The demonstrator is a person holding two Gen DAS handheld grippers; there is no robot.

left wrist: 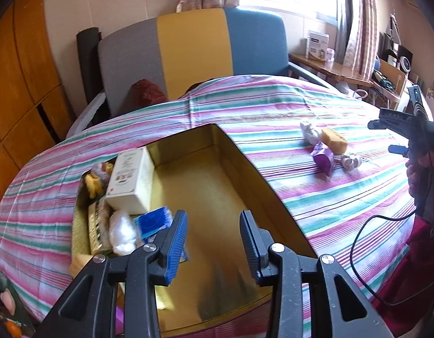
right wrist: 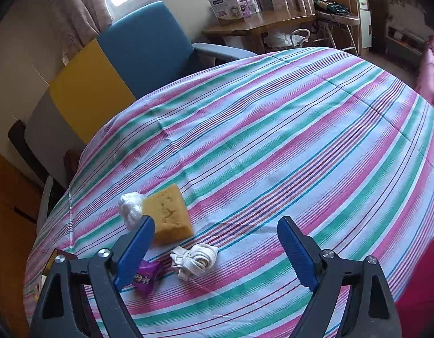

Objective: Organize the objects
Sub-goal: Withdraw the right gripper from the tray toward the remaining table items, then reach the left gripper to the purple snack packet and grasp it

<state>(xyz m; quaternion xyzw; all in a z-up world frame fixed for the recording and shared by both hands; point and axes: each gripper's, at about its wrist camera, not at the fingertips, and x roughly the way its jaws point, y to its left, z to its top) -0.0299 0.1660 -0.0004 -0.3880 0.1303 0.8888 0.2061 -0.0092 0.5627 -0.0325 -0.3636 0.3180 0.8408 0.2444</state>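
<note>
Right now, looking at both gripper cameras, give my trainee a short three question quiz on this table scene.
1. True or false: the gold rectangular tin is completely full.
2. How many loose items lie on the striped tablecloth ahead of the right gripper?
3. Which item lies nearest between its open jaws: A yellow sponge block, B white rolled cord bundle, C purple snack packet?

Key: 1 false, its right part is bare. 2 four, counting the white crumpled plastic wad. 3 B.
</note>
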